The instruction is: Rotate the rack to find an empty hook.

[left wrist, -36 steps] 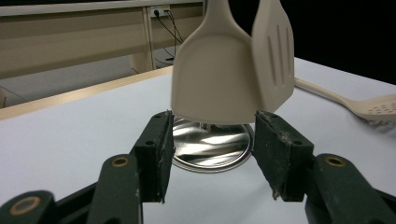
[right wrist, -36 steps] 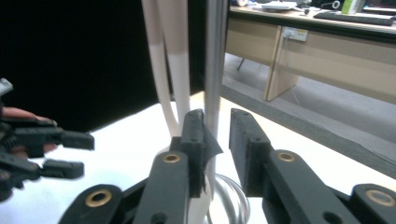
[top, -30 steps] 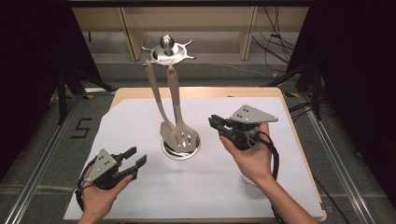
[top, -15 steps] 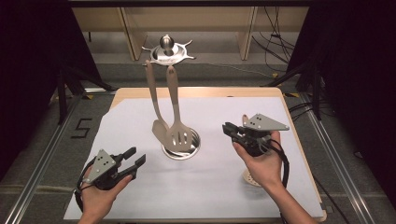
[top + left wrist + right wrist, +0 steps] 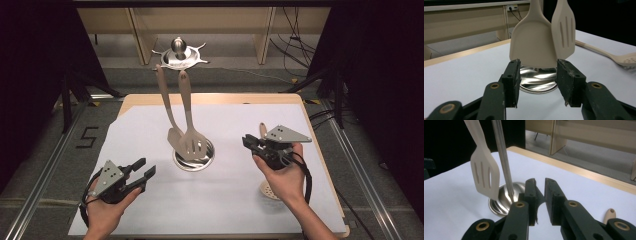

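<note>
A steel utensil stand (image 5: 193,159) rises from its round base at the table's middle. A solid beige spatula (image 5: 175,137) and a slotted one (image 5: 194,142) hang from it. My left gripper (image 5: 142,172) rests near the front left, aimed at the stand's base (image 5: 537,81). It is open; its jaws have just been closing a little with nothing between them. My right gripper (image 5: 250,142) hovers right of the stand, its jaws a narrow gap apart and empty. A beige slotted spoon (image 5: 270,190) lies on the table under my right hand.
White paper (image 5: 150,125) covers the wooden table (image 5: 320,150). The stand's pole (image 5: 502,157) stands left of my right jaws, with the slotted spatula (image 5: 485,176) beside it. The spoon's handle end (image 5: 609,215) shows at lower right. The spoon (image 5: 609,53) lies right of the spatulas.
My right hand has moved to the right and lower, away from the stand and over the spoon. My left hand has stayed where it was.
</note>
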The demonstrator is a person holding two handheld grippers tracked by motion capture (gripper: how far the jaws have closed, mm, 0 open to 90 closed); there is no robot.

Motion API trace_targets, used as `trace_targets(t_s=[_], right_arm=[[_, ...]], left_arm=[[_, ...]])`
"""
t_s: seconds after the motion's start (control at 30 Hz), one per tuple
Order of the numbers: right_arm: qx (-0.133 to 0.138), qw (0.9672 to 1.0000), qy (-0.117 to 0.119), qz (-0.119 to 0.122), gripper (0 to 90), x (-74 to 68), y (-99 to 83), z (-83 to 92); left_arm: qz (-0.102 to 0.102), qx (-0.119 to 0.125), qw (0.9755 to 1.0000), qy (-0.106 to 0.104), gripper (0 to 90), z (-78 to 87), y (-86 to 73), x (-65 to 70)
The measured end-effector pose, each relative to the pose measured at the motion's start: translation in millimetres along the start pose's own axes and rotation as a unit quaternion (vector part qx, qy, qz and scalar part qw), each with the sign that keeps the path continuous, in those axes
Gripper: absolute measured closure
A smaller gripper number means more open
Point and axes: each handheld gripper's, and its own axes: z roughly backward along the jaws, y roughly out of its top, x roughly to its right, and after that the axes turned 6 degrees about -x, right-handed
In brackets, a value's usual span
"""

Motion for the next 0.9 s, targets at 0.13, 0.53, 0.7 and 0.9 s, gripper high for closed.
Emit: trace_targets(t_s=[0.13,0.53,0.7,0.9], right_arm=[[-0.018,0.9998,0.005,0.001,81.4,3.8,-6.0,-2.4],[-0.044,0.9990,0.005,-0.006,81.5,7.9,-24.5,-11.3],[-0.056,0.9983,-0.002,-0.015,81.5,7.7,-25.3,-10.8],[-0.052,0.9984,-0.003,-0.020,81.5,7.2,-27.8,-13.0]], left_arm=[[0.011,0.008,0.9998,-0.010,62.6,3.7,12.7,2.5],[-0.029,0.061,0.9975,-0.021,88.2,12.7,101.7,26.5],[-0.046,0.083,0.9952,-0.024,89.4,11.3,139.0,38.7],[-0.062,0.104,0.9919,-0.038,89.5,7.5,174.1,52.8]])
